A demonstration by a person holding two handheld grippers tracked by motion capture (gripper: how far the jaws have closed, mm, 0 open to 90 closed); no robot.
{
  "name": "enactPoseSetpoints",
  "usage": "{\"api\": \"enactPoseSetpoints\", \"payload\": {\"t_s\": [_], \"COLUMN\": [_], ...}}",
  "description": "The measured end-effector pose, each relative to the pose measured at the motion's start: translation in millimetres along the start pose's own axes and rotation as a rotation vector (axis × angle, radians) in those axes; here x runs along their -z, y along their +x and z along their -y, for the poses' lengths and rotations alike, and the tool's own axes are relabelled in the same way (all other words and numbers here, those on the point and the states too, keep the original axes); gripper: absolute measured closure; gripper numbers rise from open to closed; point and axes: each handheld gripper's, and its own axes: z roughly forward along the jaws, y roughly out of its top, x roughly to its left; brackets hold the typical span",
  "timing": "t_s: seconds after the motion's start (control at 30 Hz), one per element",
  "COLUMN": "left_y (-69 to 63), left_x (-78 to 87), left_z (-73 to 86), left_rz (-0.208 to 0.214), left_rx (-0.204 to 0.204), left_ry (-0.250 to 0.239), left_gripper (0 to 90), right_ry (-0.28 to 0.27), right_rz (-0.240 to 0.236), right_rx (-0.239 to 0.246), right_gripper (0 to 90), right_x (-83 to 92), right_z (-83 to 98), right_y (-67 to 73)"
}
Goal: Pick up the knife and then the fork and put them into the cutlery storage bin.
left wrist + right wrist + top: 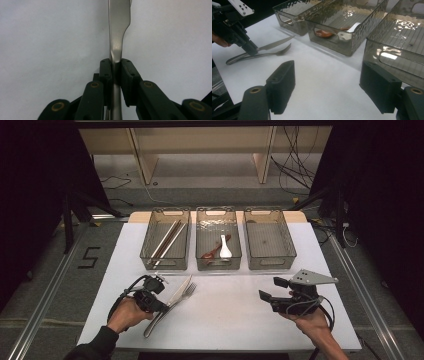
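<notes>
left gripper (115,66) – jaws clamped on knife (119,27) handle, blade ahead | fork (186,293) just beside | right gripper (329,85) – jaws wide, empty, well apart from the knife

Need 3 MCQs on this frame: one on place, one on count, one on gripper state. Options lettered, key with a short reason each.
1. Where are the spoons?
A. left bin
B. middle bin
C. right bin
2. How many bins stand on the table?
A. two
B. three
C. four
3. What is the left gripper doing?
A. clamped on the knife
B. open above the fork
C. resting in a bin

Key: 1 B, the white and brown spoons lie in the centre bin. 2 B, three bins stand side by side in the high view. 3 A, the left gripper view has both pads pressed on the knife's handle.
</notes>
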Motion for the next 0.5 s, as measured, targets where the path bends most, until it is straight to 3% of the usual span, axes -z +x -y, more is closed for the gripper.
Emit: {"api": "enactPoseSetpoints", "payload": {"t_s": [0.3, 0.5], "left_y": [-3.5, -8.5], "left_x": [8.3, 18.0], "left_z": [-0.7, -2.3], "left_rz": [0.015, 0.051], "left_rx": [-0.041, -0.051], "left_ry": [-0.039, -0.104], "left_gripper": [79.8, 79.8], "right_ry": [-0.004, -0.008], "right_rz": [0.002, 0.003], "right_rx": [0.000, 0.001], "right_gripper": [29.2, 29.2], "right_x": [0.7, 1.2], "right_z": [-0.3, -0.4], "right_y": [0.0, -0.1]}}
